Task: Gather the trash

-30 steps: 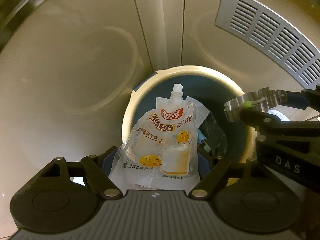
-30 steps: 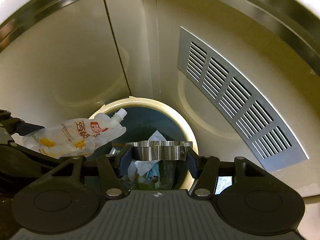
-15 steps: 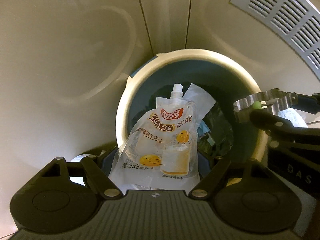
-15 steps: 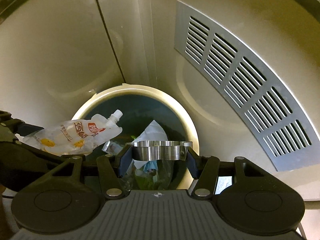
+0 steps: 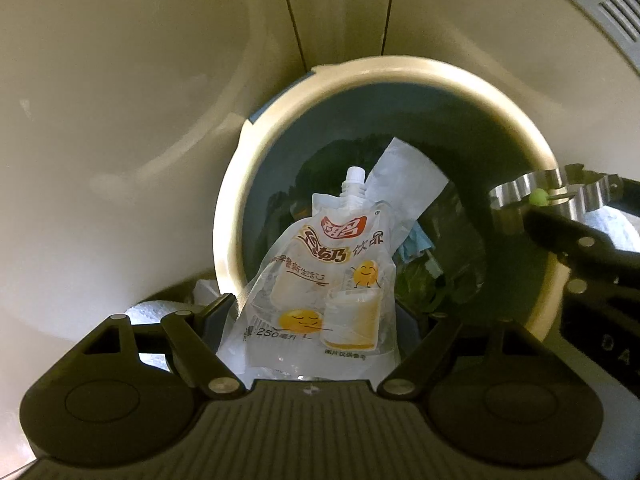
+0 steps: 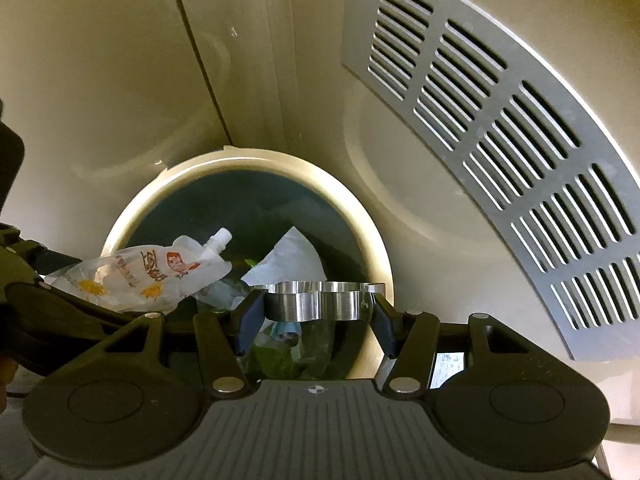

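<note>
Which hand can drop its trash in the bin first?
Probably the left. Its drink pouch hangs spout-down over the middle of the bin. The right gripper holds a metal ring nearer the bin's rim, so its drop looks less sure.

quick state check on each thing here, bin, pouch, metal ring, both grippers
bin: open, no lid seen, some trash inside
drink pouch: capped, held over the bin
metal ring: clamped by its sides, over the bin
left gripper: shut on the drink pouch
right gripper: shut on the metal ring
</note>
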A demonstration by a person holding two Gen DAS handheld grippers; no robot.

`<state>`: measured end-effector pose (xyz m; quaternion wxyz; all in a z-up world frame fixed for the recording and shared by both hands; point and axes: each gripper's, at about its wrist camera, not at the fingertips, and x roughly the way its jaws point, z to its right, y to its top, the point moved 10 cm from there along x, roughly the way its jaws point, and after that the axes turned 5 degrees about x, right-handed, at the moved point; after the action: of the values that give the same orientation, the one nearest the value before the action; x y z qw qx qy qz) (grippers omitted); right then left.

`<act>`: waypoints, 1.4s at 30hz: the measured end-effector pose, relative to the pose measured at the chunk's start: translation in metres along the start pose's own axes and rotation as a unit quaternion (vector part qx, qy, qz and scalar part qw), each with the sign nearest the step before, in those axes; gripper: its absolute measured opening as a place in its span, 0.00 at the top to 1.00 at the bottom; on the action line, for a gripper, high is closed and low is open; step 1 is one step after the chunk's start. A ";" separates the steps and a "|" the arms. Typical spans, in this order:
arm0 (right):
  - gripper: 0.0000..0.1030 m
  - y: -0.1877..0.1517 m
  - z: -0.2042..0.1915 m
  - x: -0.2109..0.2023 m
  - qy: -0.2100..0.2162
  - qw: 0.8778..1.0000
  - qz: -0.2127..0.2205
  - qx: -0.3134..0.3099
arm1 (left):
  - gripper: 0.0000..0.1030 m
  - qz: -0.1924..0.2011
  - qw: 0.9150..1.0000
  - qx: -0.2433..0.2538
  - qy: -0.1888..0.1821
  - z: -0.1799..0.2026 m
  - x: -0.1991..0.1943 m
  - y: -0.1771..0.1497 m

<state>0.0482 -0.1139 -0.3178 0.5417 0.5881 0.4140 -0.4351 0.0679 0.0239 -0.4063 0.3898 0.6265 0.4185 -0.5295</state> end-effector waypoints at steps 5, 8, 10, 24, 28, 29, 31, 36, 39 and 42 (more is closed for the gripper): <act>0.42 -0.001 0.002 0.007 -0.003 1.000 -0.006 -0.001 | 0.18 -0.006 1.000 0.001 0.003 0.000 0.007 0.000; 0.42 -0.001 0.002 0.012 -0.005 1.000 -0.010 -0.003 | 0.18 -0.007 1.000 0.001 0.004 0.000 0.008 0.000; 0.42 -0.001 0.001 0.014 -0.006 1.000 -0.012 -0.003 | 0.18 -0.008 1.000 0.001 0.005 0.000 0.009 0.000; 0.42 -0.002 0.003 0.027 -0.012 1.000 -0.020 -0.002 | 0.11 -0.024 1.000 0.003 0.010 0.002 0.015 0.002; 0.27 0.001 0.003 0.034 -0.003 1.000 -0.030 0.005 | 0.00 -0.048 0.999 0.019 -0.009 0.007 0.027 0.002; 0.15 0.002 0.004 0.034 -0.002 1.000 -0.029 0.009 | 0.00 -0.056 0.998 0.023 -0.013 0.006 0.029 0.001; 0.12 0.003 0.008 0.030 -0.003 1.000 -0.026 0.016 | 0.00 -0.065 0.998 0.021 -0.018 0.005 0.028 -0.003; 0.09 0.002 0.017 0.008 0.004 0.999 -0.011 0.035 | 0.00 -0.044 0.999 0.012 -0.023 -0.001 -0.001 -0.010; 0.05 0.001 0.017 -0.019 0.014 0.999 0.012 0.031 | 0.00 0.001 1.000 0.024 -0.008 -0.004 -0.037 -0.015; 0.00 0.001 0.015 -0.054 0.008 0.998 0.063 0.010 | 0.00 0.057 0.998 0.032 0.014 -0.009 -0.078 -0.024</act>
<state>0.0330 -0.1302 -0.2664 0.5590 0.6220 0.3760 -0.3991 0.0418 0.0320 -0.3293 0.3937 0.6684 0.3705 -0.5108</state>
